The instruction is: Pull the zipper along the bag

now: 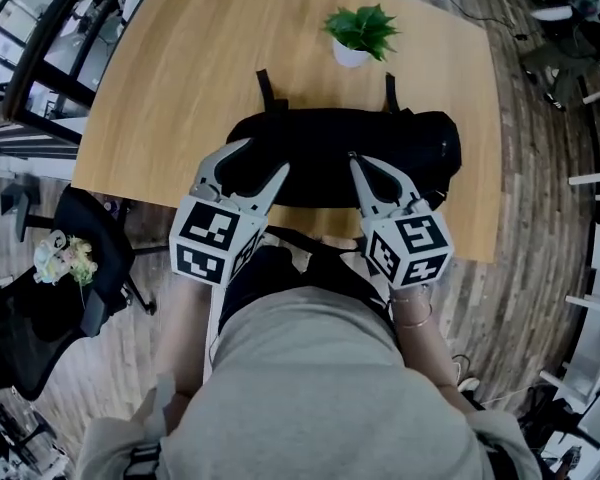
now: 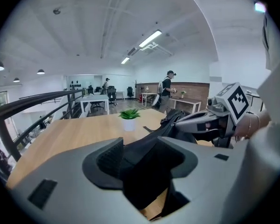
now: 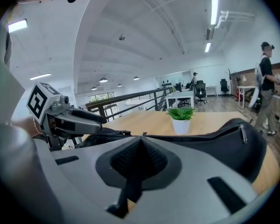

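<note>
We see a black bag on a table of light, honey-coloured wood grain. The plant has green leaves in a white pot. The left gripper and right gripper are pale grey with black ribbed pads, and their cubes carry black-and-white square patterns. The floor is dark planking in mixed browns. The person's shirt is grey.

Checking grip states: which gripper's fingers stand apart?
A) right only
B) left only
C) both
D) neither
B: the left gripper has its fingers standing wide apart with the black fabric bag between them, while the right gripper has its fingers pressed together.
</note>
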`<action>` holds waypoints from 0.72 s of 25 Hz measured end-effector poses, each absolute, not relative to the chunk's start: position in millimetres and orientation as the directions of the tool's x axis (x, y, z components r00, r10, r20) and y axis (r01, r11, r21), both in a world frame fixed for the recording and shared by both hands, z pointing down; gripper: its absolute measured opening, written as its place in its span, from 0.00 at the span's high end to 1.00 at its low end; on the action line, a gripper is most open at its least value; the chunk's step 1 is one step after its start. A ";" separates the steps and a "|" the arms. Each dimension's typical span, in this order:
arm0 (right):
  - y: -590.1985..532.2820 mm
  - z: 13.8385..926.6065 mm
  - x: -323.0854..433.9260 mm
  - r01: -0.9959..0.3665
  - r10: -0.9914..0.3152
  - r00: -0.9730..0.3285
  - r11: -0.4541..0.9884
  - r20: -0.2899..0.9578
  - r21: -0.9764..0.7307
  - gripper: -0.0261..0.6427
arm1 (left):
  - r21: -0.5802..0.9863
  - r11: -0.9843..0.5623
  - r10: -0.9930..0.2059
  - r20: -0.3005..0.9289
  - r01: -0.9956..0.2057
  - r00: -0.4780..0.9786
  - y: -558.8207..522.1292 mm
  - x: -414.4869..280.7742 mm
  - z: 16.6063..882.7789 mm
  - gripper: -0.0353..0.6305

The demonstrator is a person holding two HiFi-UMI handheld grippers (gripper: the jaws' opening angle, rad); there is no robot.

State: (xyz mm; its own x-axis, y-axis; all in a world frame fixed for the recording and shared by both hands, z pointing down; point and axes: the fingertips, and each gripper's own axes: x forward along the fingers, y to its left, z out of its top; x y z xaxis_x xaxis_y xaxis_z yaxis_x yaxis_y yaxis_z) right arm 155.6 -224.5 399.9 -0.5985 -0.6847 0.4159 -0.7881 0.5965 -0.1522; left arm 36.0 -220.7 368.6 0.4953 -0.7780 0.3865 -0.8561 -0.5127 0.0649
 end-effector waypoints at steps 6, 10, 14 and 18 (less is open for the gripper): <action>-223.9 394.6 153.8 -0.784 -0.684 -0.606 0.601 0.406 -0.157 0.94 | -0.008 -0.660 -0.685 0.419 -0.752 0.596 -224.1 87.3 368.0 0.61; -224.8 391.2 153.7 -0.782 -0.683 -0.608 0.604 0.405 -0.157 0.94 | -0.060 -0.743 -0.619 0.443 -0.667 0.649 -224.5 117.7 371.2 0.61; -224.9 389.2 153.7 -0.783 -0.682 -0.606 0.603 0.409 -0.155 0.94 | -0.107 -0.773 -0.583 0.508 -0.625 0.634 -228.0 130.8 383.8 0.64; -226.1 387.8 154.0 -0.785 -0.684 -0.602 0.601 0.411 -0.149 0.94 | -0.150 -0.786 -0.573 0.540 -0.600 0.616 -232.6 135.9 388.4 0.73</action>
State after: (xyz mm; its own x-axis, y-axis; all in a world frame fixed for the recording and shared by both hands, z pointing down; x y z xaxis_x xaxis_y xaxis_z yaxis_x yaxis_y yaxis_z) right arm 154.0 -226.1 387.8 -0.6025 -0.6840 0.4113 -0.7848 0.6014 -0.1495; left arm 135.9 -232.6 388.4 0.6164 -0.5734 0.5397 -0.5999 -0.7859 -0.1499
